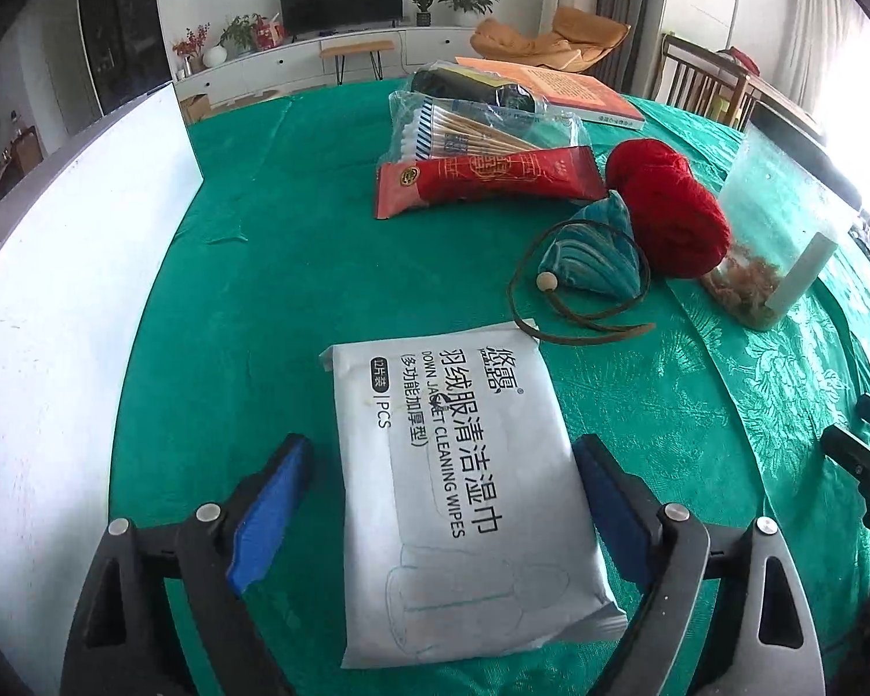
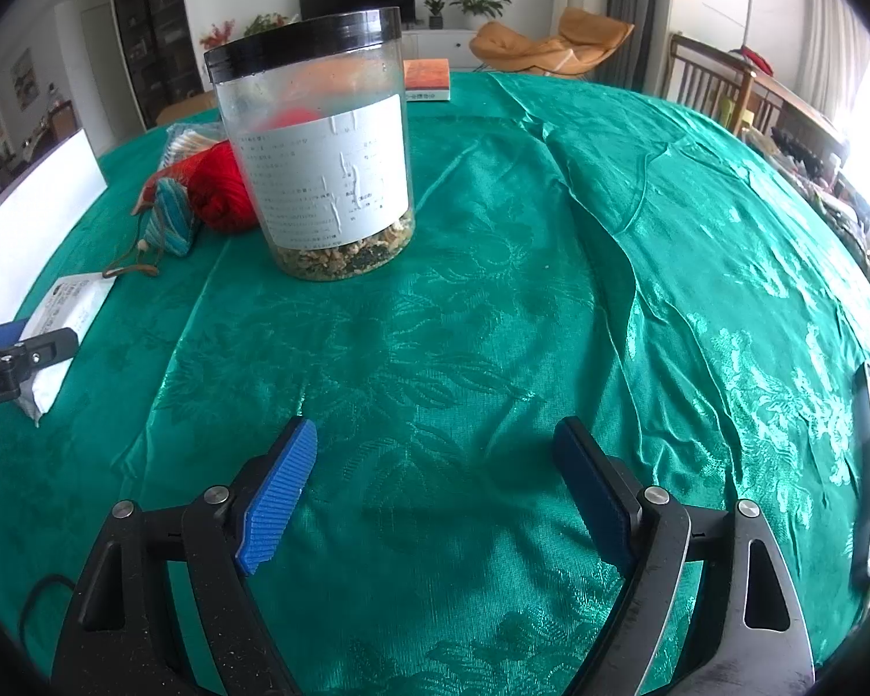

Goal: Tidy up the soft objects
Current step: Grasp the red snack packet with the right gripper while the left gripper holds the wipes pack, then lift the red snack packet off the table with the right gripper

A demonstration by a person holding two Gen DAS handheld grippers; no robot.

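A white pack of cleaning wipes (image 1: 464, 499) lies flat on the green tablecloth (image 1: 261, 290), between the open fingers of my left gripper (image 1: 443, 452); the blue pads stand beside its long edges with small gaps. Behind it lie a teal striped pouch (image 1: 591, 255) with a brown cord, a red yarn ball (image 1: 667, 209), a red packet (image 1: 487, 180) and a bag of cotton swabs (image 1: 475, 133). My right gripper (image 2: 435, 441) is open and empty over bare cloth. The wipes pack (image 2: 64, 313) and the left gripper show at the left edge of the right wrist view.
A clear plastic jar (image 2: 319, 139) with a black lid and dried bits at its bottom stands behind the right gripper. An orange book (image 1: 557, 87) lies at the table's far side. A white board (image 1: 58, 301) stands along the left edge. Wooden chairs (image 1: 707, 81) stand at the right.
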